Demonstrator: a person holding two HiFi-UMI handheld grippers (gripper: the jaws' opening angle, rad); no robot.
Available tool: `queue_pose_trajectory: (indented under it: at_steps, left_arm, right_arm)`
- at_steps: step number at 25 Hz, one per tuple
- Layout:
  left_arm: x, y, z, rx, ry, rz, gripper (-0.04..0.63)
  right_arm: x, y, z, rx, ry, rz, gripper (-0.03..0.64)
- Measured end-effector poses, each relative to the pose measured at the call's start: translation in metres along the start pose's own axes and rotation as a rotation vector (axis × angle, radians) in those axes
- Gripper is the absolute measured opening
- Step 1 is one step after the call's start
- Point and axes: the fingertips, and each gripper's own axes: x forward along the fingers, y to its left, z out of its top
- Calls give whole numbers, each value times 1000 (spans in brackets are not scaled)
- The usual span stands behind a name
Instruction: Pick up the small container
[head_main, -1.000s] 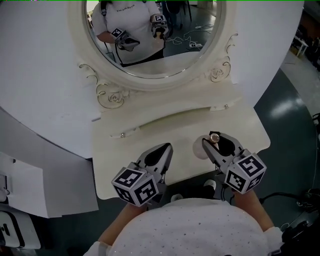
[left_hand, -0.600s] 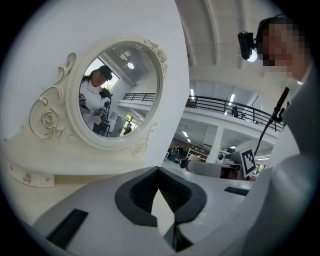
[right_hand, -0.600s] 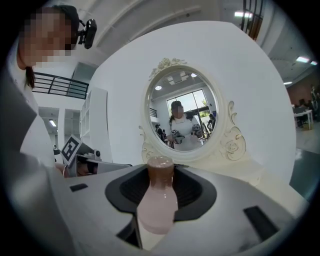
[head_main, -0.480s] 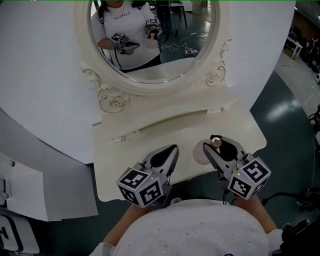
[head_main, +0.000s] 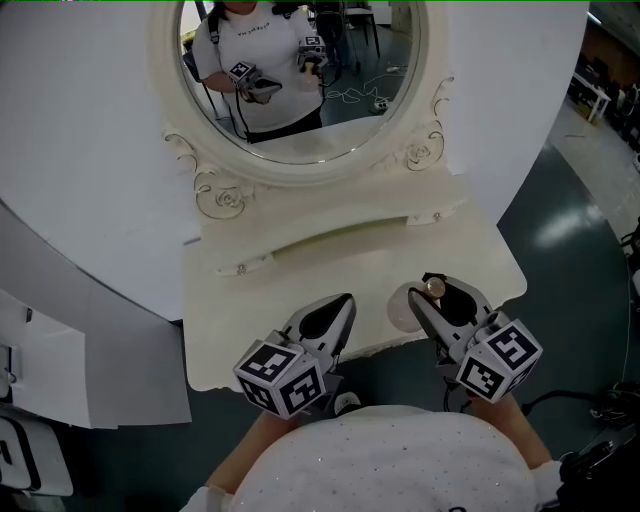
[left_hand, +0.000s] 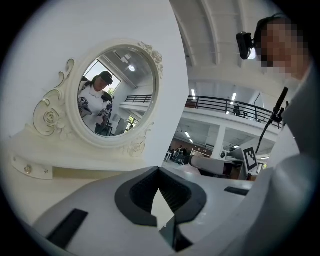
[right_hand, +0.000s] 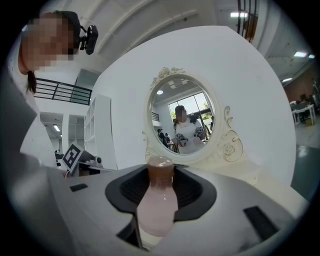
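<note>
The small container is a pale pink bottle (right_hand: 157, 202) with a brown cap; my right gripper (right_hand: 161, 186) is shut on its neck and upper body and holds it upright. From the head view, the bottle (head_main: 406, 307) hangs over the front right part of the cream dressing table (head_main: 290, 270), with the right gripper (head_main: 436, 291) around it. My left gripper (head_main: 345, 300) hovers over the table's front middle, shut and holding nothing. In the left gripper view the left gripper's (left_hand: 160, 172) tips meet, with only table showing behind them.
An oval mirror (head_main: 300, 70) in an ornate cream frame rises at the back of the table and reflects the person with both grippers. A round white wall panel (head_main: 90, 150) stands behind it. White boards (head_main: 100, 350) sit at the left, and dark floor (head_main: 570, 240) at the right.
Both grippers have drawn back toward the table's front edge and lifted a little. The bottle has stayed in the right gripper's jaws throughout.
</note>
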Motion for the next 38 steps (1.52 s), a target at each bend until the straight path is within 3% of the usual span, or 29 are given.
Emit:
queue_pose_trajectory:
  at_steps: [17,38]
  left_arm:
    - [9,-52,-31,-16,15,25,0]
    - [2,-23,-23,-1,25,53,0]
  right_arm:
    - [-65,-13,-13,2,-8,-21,141]
    - [-34,-11,-12,-1,-10,-2,141]
